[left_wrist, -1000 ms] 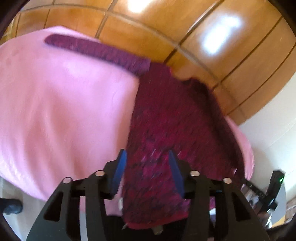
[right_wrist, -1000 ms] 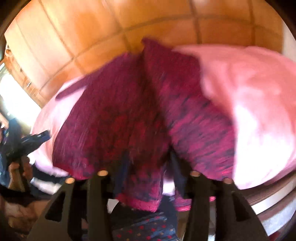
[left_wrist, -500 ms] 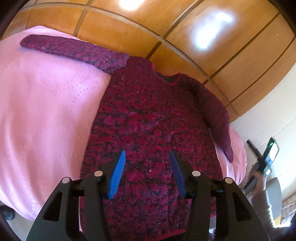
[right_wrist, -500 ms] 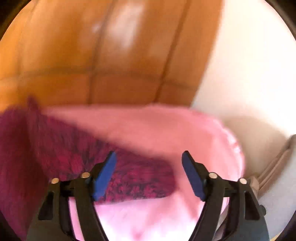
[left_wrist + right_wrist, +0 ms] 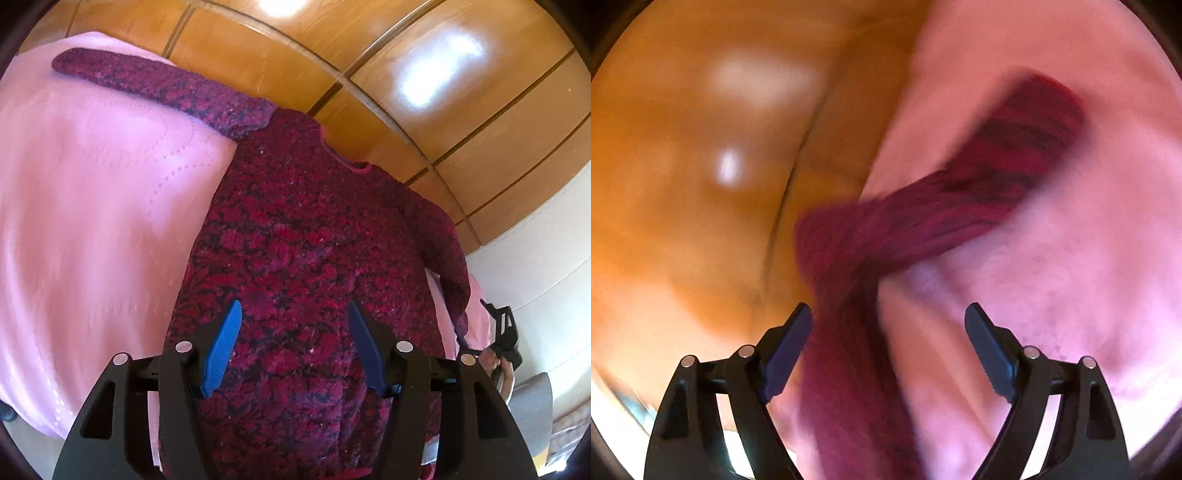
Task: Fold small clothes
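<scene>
A dark red patterned sweater point(image 5: 314, 240) lies flat, front up, on a pink blanket point(image 5: 92, 203). One sleeve stretches out to the far left and the other hangs down the right side. My left gripper point(image 5: 293, 308) hovers over the sweater's lower body. Its jaws are opening and the blue pads point(image 5: 221, 354) stand apart from the knit, gripping nothing. In the blurred right wrist view, my right gripper point(image 5: 888, 310) is wide and still opening above a sleeve point(image 5: 960, 206) on the blanket. Cloth runs between the fingers, but the pads are not pressing it.
Glossy wooden panels point(image 5: 406, 74) rise behind the blanket's far edge. At the right edge of the left wrist view a hand holds a black device point(image 5: 504, 328) in front of a pale wall point(image 5: 546, 258). The blanket drops away at the lower left.
Both grippers have let go of the sweater's lower edge and their jaws have widened. The sweater now lies spread flat. The right wrist view has swung from the body to a sleeve.
</scene>
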Demonstrator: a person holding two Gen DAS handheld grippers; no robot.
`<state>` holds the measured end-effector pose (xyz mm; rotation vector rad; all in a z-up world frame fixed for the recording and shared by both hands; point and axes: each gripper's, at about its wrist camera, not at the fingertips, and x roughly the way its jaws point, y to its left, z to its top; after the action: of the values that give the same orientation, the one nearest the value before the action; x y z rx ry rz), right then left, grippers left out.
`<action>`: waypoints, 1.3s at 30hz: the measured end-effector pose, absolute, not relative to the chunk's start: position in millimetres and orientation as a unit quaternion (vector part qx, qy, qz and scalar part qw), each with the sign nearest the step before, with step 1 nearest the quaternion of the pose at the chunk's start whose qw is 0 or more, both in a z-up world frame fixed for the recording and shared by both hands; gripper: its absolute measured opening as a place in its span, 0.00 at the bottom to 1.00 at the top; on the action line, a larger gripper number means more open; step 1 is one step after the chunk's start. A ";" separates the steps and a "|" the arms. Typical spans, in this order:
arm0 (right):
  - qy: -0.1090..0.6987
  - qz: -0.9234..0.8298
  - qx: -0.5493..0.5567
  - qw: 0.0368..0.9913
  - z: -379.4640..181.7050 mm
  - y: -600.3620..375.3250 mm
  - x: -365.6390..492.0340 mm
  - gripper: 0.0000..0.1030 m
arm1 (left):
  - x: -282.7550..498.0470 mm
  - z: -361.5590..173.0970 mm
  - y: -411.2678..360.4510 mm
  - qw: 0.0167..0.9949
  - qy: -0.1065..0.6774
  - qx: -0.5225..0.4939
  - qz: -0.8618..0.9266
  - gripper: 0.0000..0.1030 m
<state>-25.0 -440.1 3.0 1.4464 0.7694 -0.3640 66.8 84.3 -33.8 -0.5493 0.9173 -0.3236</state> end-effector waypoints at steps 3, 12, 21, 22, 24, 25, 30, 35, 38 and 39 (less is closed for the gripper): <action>0.301 -0.217 0.645 0.668 -6.4 -460.1 -26.0 0.85 | 70.7 -34.5 79.7 0.844 0.442 -0.258 -0.160 0.57; 0.410 -0.227 0.355 0.809 46.4 -481.7 95.3 0.11 | 91.2 -35.6 62.2 0.840 0.457 -0.244 -0.164 0.57; 0.440 -0.287 0.163 0.835 18.5 -515.6 175.3 0.11 | 114.4 -41.4 37.1 0.834 0.477 -0.220 -0.169 0.57; 0.456 -0.299 0.165 0.822 2.0 -518.7 177.0 0.11 | 116.0 -41.1 35.8 0.835 0.476 -0.219 -0.169 0.57; 0.501 -0.332 0.176 0.779 -39.0 -524.6 172.8 0.12 | 118.1 -39.0 34.6 0.837 0.473 -0.217 -0.168 0.57; 0.514 -0.345 0.178 0.765 -50.3 -525.6 168.0 0.14 | 119.1 -37.7 35.8 0.837 0.472 -0.220 -0.170 0.57; 0.498 -0.386 0.205 0.749 -49.0 -529.4 141.0 0.65 | 127.1 -30.5 70.0 0.846 0.446 -0.257 -0.141 0.69; 0.474 -0.353 0.210 0.779 3.3 -501.9 113.2 0.75 | 146.7 -31.5 136.7 0.856 0.413 -0.305 -0.058 0.71; 0.469 -0.264 0.215 0.815 23.7 -438.4 125.3 0.85 | 161.3 -36.9 181.6 0.852 0.396 -0.341 -0.016 0.71; 0.474 -0.219 0.218 0.825 30.1 -409.4 130.7 0.87 | 169.4 -37.8 200.3 0.853 0.388 -0.349 0.000 0.71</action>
<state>130.7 -409.4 30.1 0.4625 1.0071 -0.4666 169.4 200.3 -37.8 -0.7350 0.8154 -0.0001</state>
